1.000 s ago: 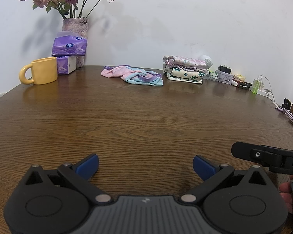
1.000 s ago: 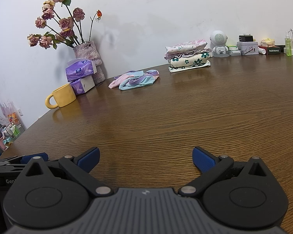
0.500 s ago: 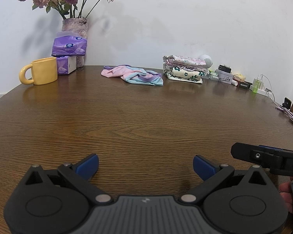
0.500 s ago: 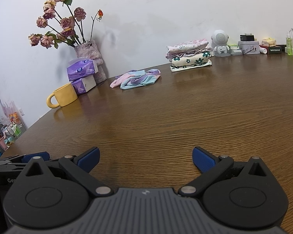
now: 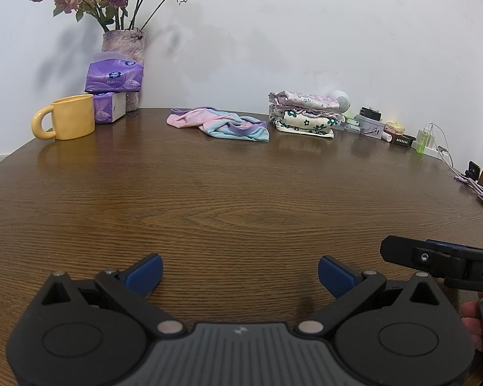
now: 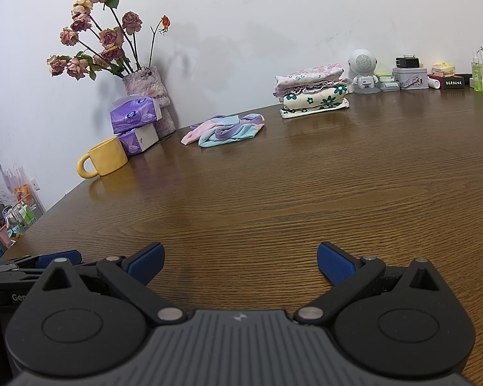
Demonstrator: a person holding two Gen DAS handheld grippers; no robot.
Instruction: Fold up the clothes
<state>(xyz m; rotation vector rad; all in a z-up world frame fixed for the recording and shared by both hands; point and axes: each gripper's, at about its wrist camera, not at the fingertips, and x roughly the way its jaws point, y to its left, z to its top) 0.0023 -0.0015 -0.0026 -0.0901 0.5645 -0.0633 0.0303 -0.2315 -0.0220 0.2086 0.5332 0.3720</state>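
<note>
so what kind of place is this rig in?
Most likely a home: a wooden table against a white wall, with a vase of dried roses, a yellow mug and a stack of folded clothes.

a brown wooden table carries a yellow mug, tissue packs, a crumpled pastel garment and folded clothes.

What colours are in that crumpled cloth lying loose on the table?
The crumpled cloth is pink, light blue and purple, clearest in the right wrist view.
</note>
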